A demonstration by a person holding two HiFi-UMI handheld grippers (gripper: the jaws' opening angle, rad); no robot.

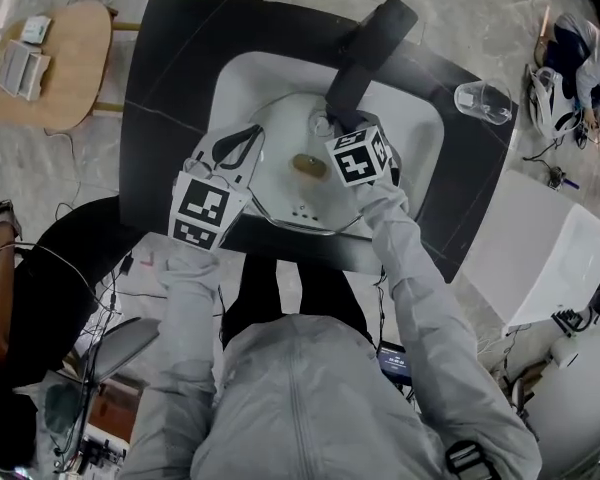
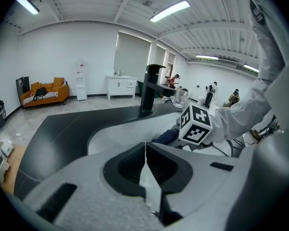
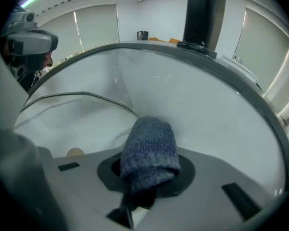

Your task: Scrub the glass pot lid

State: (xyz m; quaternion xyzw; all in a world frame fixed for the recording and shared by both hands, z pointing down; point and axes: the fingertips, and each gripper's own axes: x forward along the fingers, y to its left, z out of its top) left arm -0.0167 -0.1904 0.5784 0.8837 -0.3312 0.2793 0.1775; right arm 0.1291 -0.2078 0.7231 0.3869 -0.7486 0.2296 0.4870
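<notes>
The glass pot lid (image 1: 298, 206) lies tilted in the white sink (image 1: 420, 138), its wooden knob (image 1: 308, 165) facing up. My left gripper (image 1: 251, 138) is shut on the lid's left rim; in the left gripper view a sliver of the glass lid (image 2: 152, 186) sits between the closed jaws of that gripper (image 2: 145, 150). My right gripper (image 1: 332, 133) is shut on a blue knitted cloth (image 3: 149, 153), held over the lid's far side below the faucet. The right gripper view shows the lid (image 3: 77, 124), its knob (image 3: 75, 152) and the right gripper (image 3: 138, 179). The cloth (image 2: 164, 136) also shows beside the marker cube (image 2: 196, 124).
A black faucet (image 1: 370, 53) reaches over the sink from the black counter (image 1: 170, 88). A clear glass cup (image 1: 483, 100) stands on the counter at the right. A white box (image 1: 540, 253) is to the right, a wooden side table (image 1: 55, 63) to the left.
</notes>
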